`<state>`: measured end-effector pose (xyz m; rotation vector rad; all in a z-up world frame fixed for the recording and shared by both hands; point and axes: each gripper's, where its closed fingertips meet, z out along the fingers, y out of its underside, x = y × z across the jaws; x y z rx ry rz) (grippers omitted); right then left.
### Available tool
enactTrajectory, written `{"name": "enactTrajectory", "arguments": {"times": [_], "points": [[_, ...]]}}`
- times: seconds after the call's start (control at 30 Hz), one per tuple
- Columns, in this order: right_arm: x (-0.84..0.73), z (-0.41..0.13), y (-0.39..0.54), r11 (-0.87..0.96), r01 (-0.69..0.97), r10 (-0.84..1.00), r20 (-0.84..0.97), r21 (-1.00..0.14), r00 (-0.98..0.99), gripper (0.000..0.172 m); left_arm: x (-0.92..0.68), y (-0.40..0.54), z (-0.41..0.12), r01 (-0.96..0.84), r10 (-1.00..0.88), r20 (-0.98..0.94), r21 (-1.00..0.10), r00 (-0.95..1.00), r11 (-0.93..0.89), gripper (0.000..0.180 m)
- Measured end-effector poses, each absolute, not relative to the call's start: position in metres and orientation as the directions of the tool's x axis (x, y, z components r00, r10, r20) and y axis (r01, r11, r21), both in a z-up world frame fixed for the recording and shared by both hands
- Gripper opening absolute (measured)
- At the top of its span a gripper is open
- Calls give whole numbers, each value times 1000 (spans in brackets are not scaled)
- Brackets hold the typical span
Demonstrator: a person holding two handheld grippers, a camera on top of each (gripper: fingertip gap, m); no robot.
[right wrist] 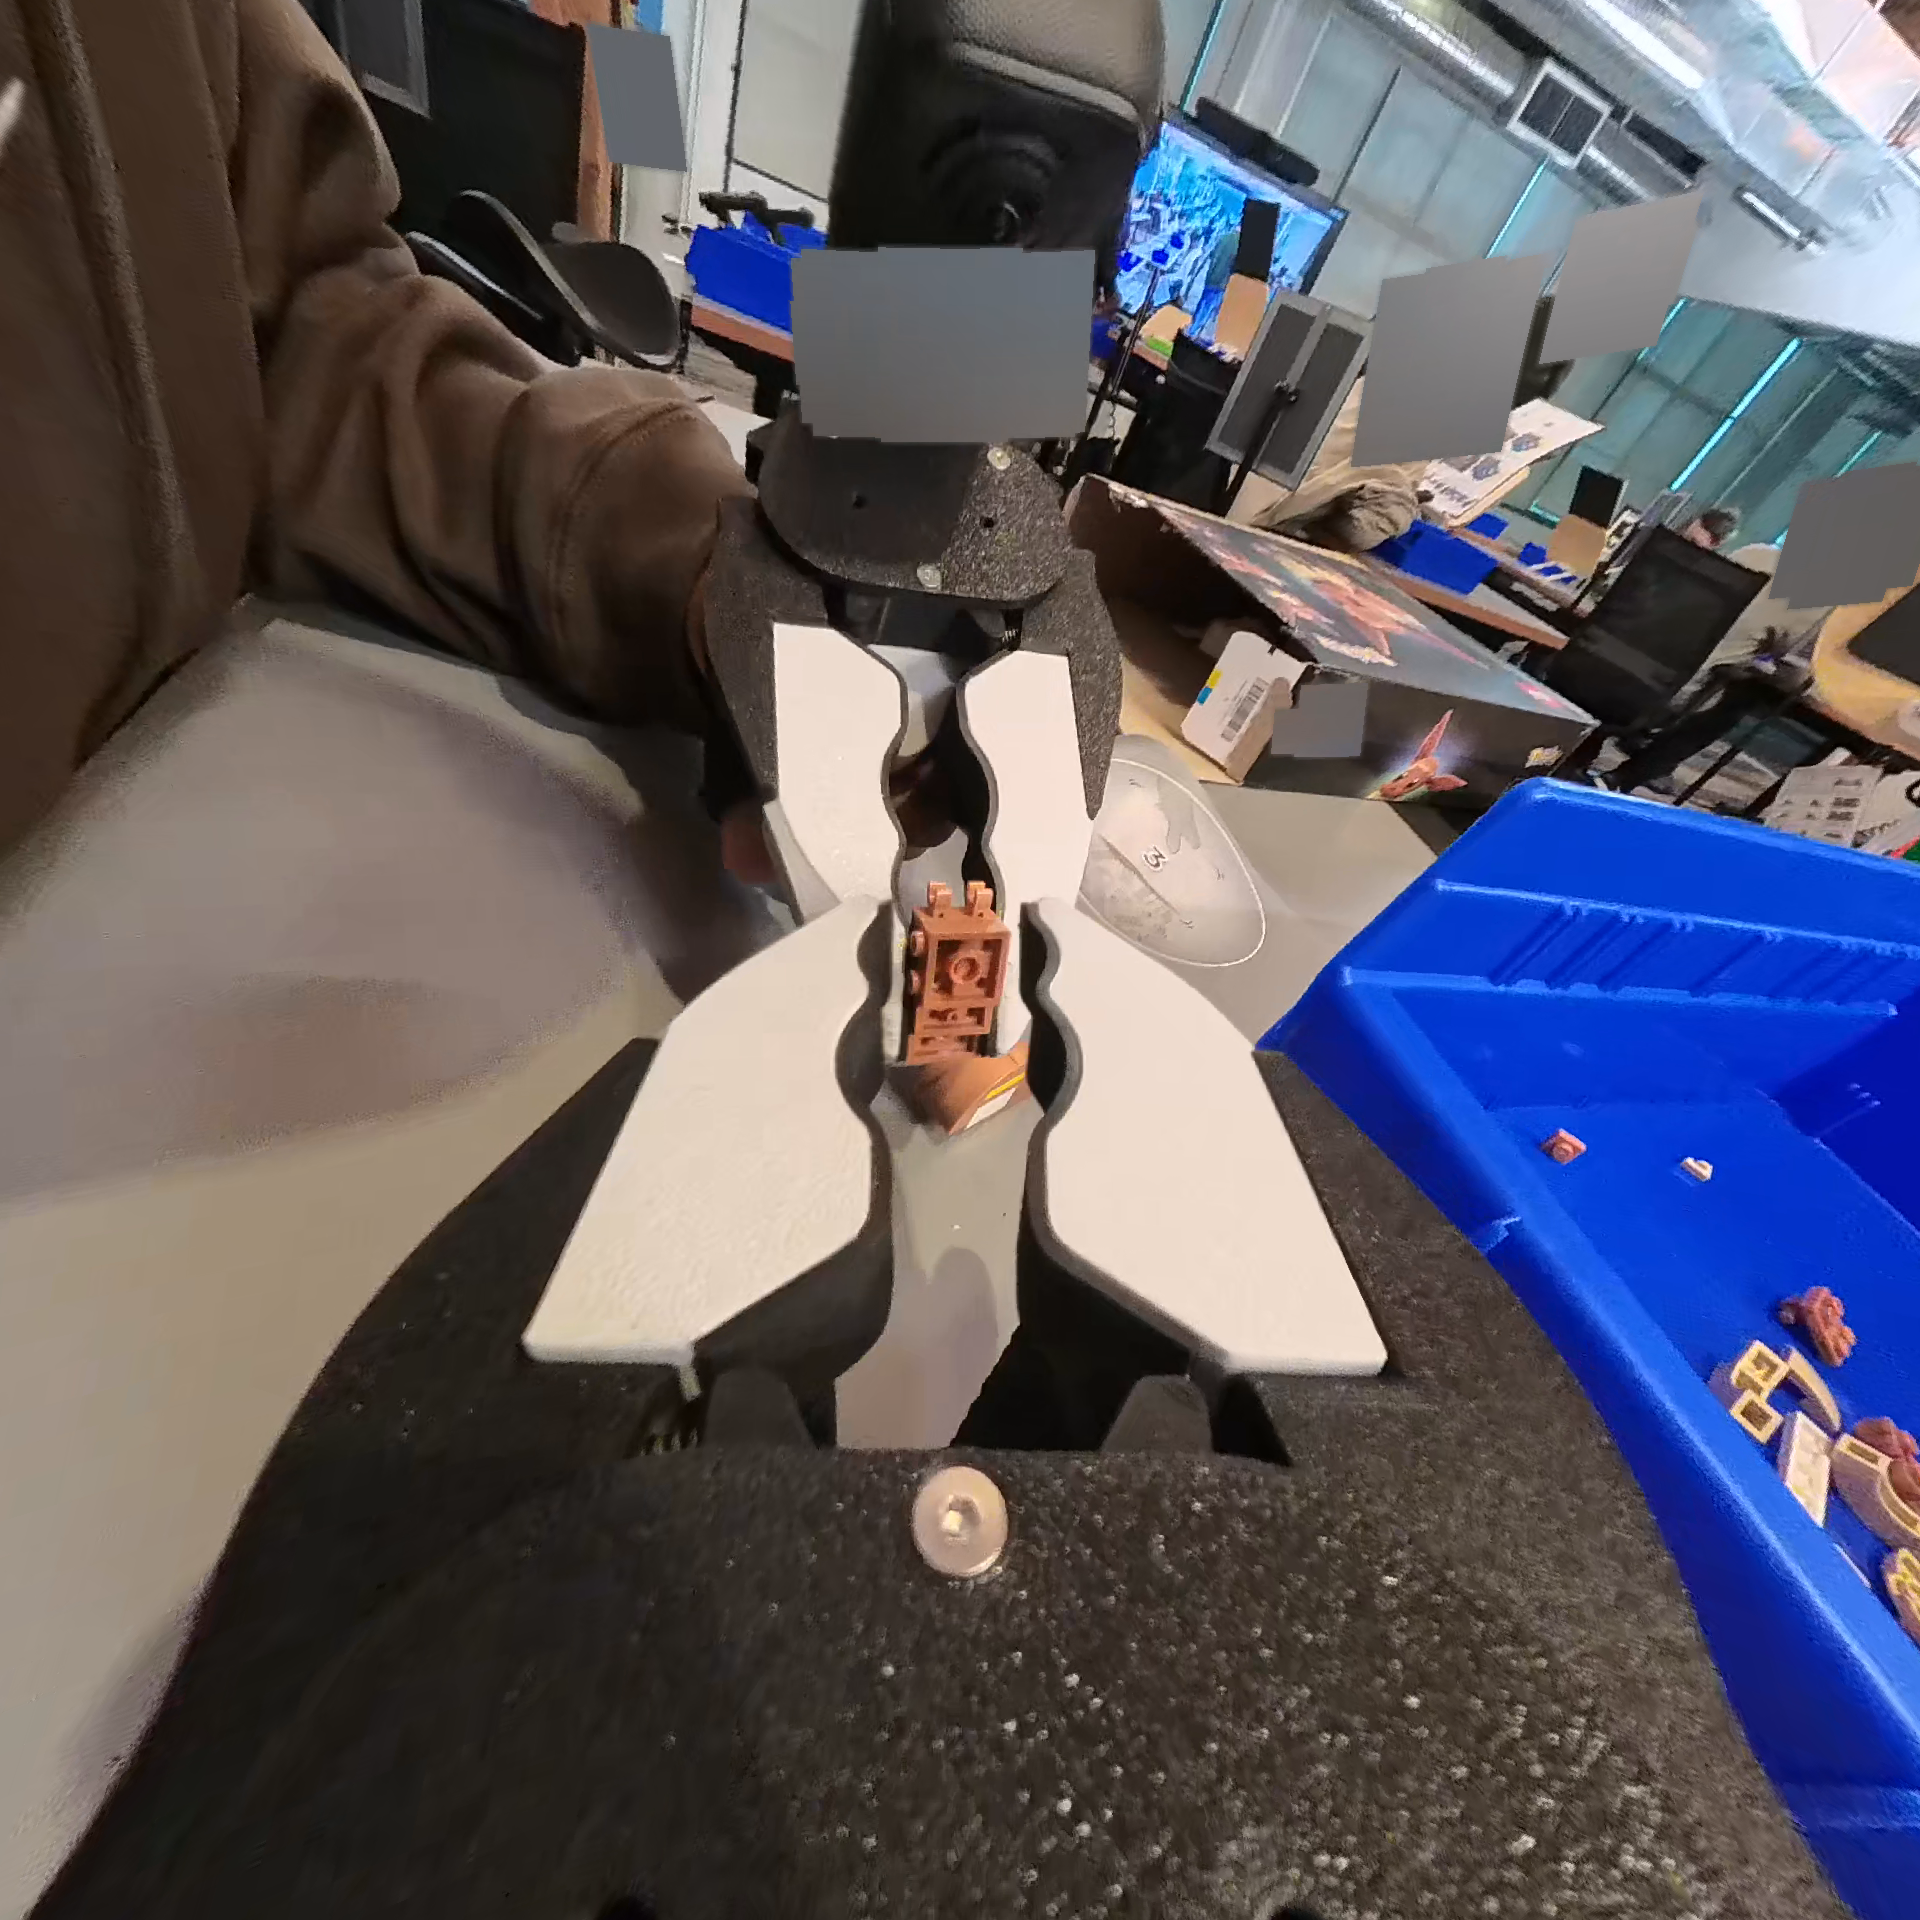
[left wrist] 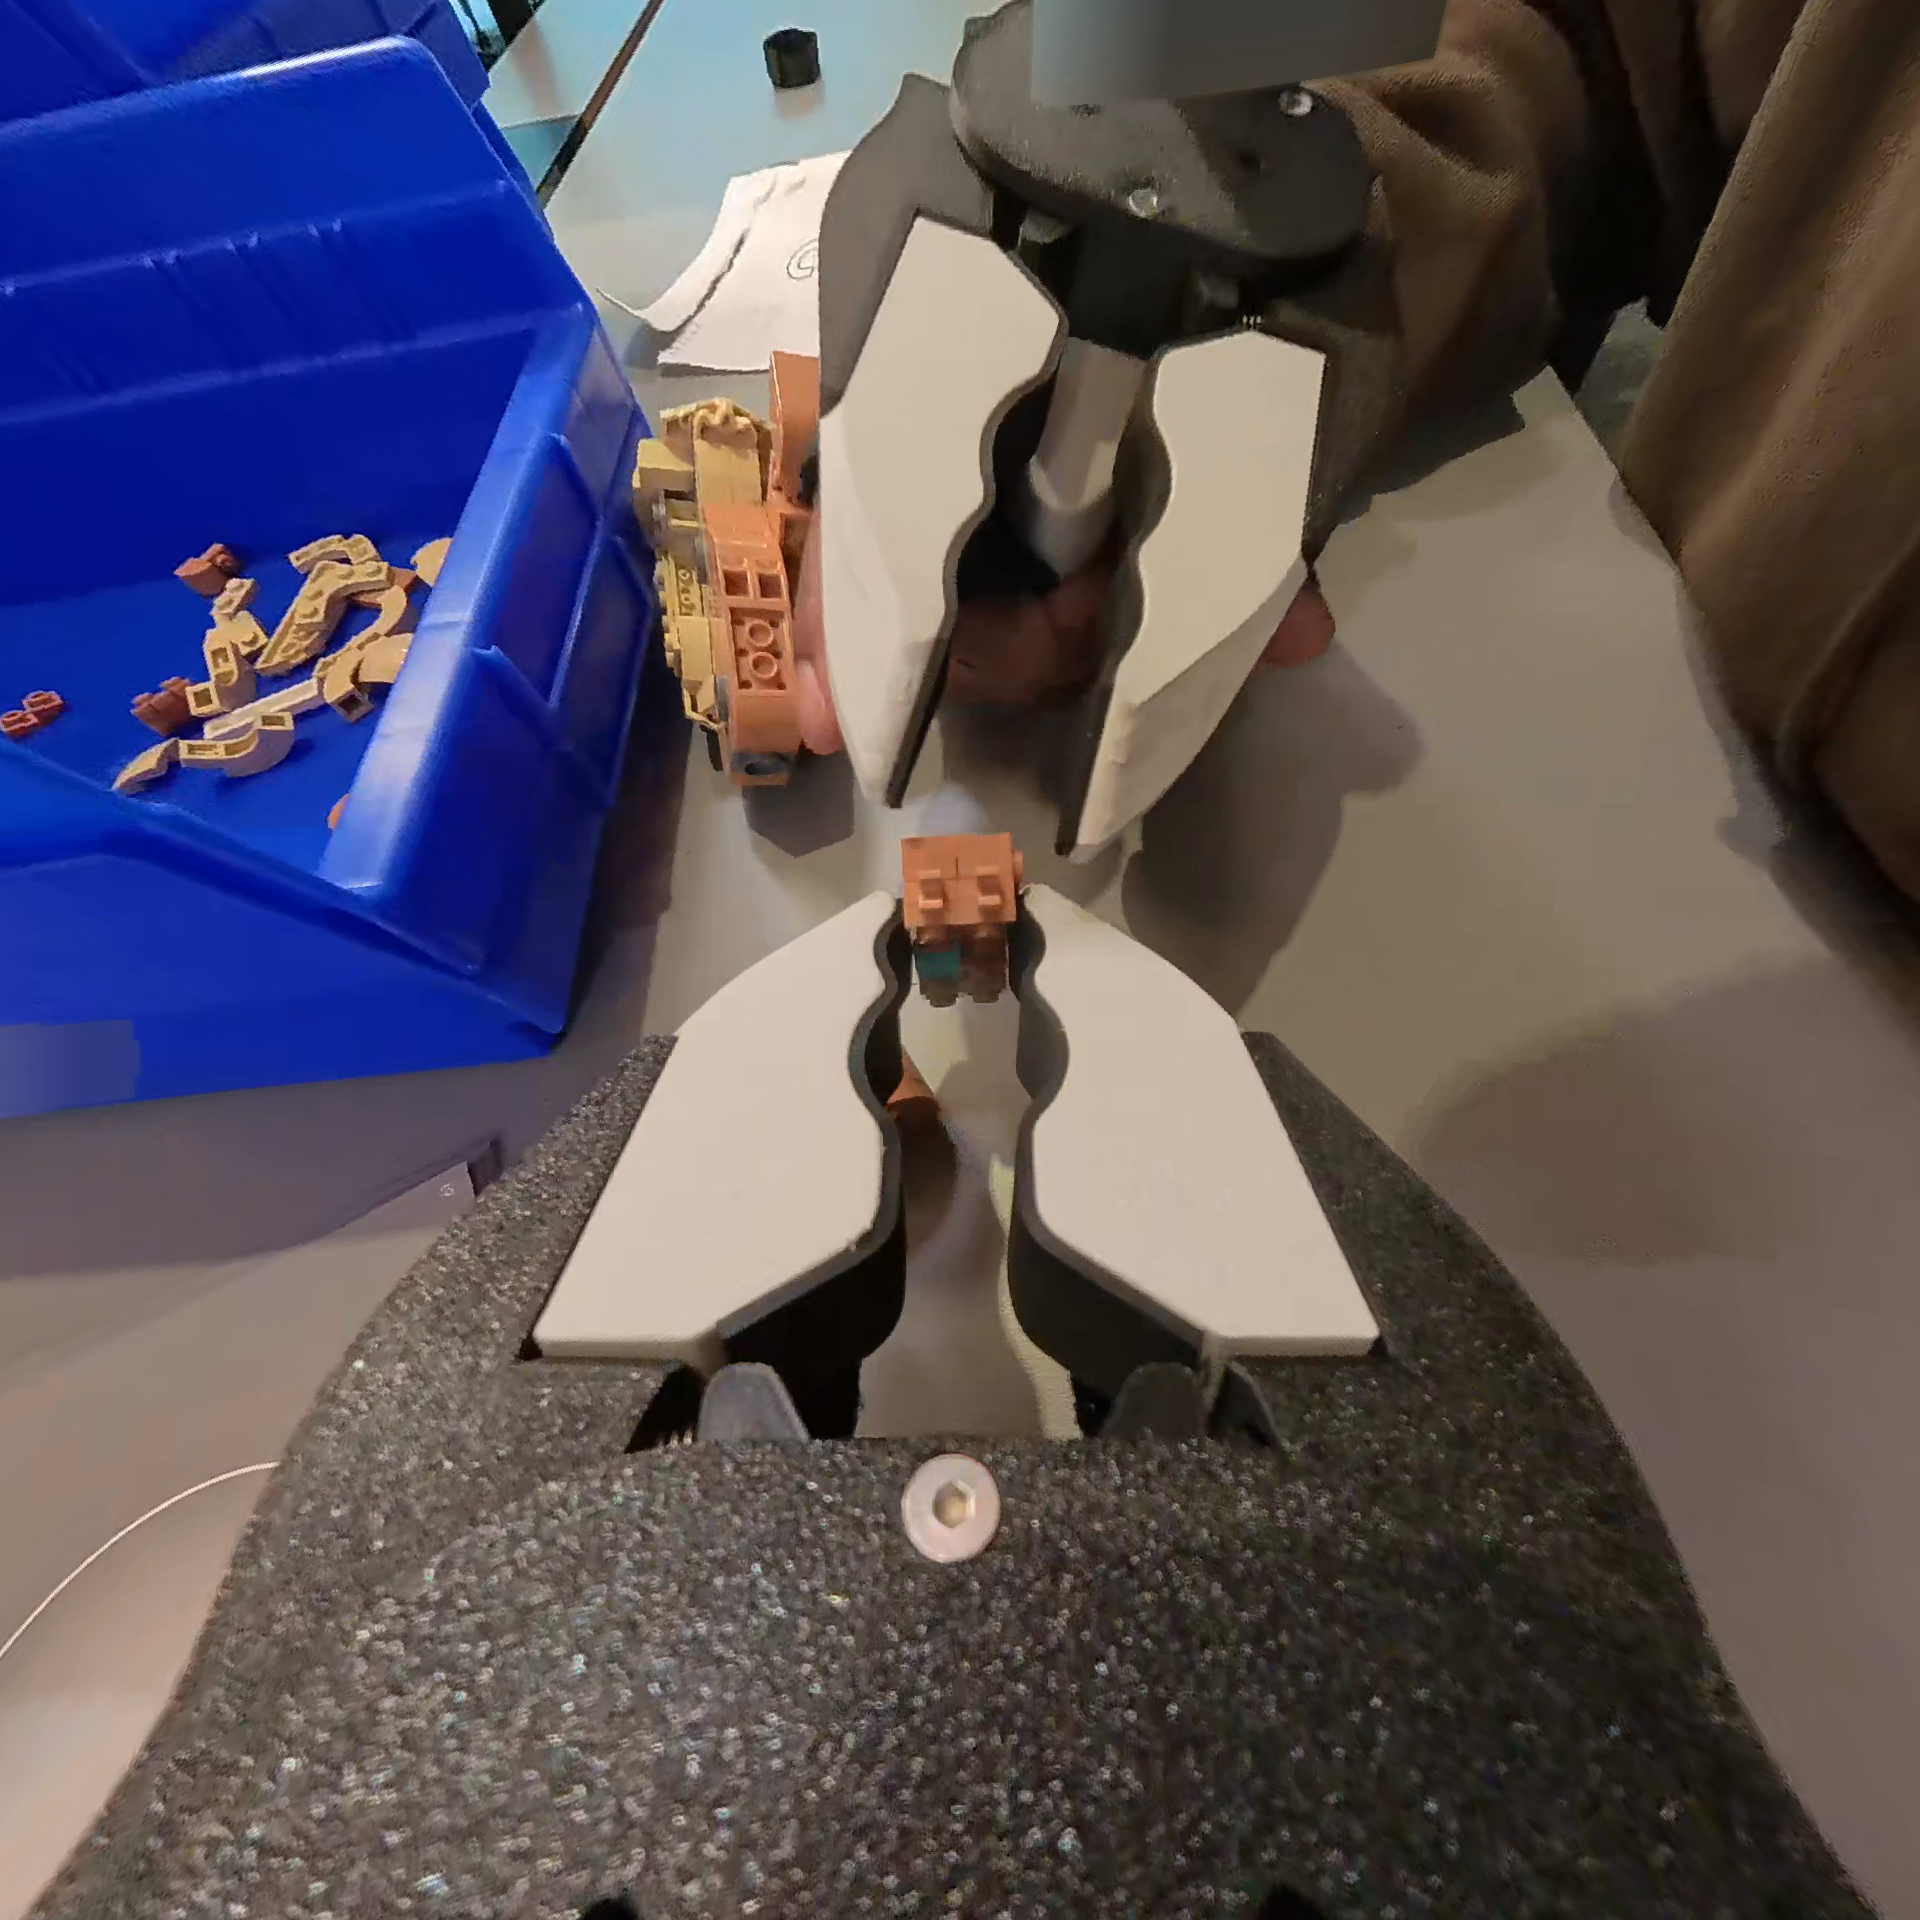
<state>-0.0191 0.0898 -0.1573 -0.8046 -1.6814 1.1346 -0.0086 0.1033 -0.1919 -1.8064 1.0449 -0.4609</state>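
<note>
In the left wrist view my left gripper point(left wrist: 956, 920) is shut on a small reddish-brown brick piece point(left wrist: 958, 883), which sticks out past its fingertips. My right gripper point(left wrist: 982, 821) faces it from the far side with its fingers spread, and its tips stand just clear of the piece. In the right wrist view the same piece point(right wrist: 956, 977) stands between my right gripper's point(right wrist: 956, 920) fingers with a gap on each side. The left gripper point(right wrist: 940, 873) holds it from the far end. Another brown piece point(right wrist: 971, 1091) shows below the fingers.
A blue bin point(left wrist: 312, 312) with several loose tan and brown bricks stands at the left and also shows in the right wrist view point(right wrist: 1558, 935). A tan and orange brick model point(left wrist: 727, 582) lies beside it on the grey table point(left wrist: 1455, 935). Behind are a paper sheet point(left wrist: 748, 281), a clear bag point(right wrist: 1174, 862) and a brown sleeve point(left wrist: 1662, 312). My two grippers' fingertips are within a few centimetres of each other.
</note>
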Motion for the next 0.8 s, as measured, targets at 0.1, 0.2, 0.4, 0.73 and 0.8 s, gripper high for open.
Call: {"name": "enactTrajectory", "arguments": {"times": [0.1, 0.2, 0.4, 0.73, 0.8], "points": [[-19, -162, 90, 362, 64, 875, 316, -930, -366, 23, -9, 103, -193, -476, -808, -157, -864, 568, -167, 18], [-19, -168, 89, 375, 105, 874, 313, -921, -372, 23, -6, 102, -196, -516, -806, -197, -843, 558, -151, 18], [-16, -180, 86, 379, 186, 865, 276, -906, -419, 19, -4, 100, -207, -593, -807, -256, -793, 533, -140, 18], [-7, -185, 81, 321, 248, 849, 162, -914, -502, 18, 5, 92, -211, -554, -844, -177, -817, 506, -161, 18], [-5, -185, 80, 306, 249, 842, 139, -919, -522, 18, 7, 90, -210, -541, -852, -158, -825, 499, -164, 18]]}}
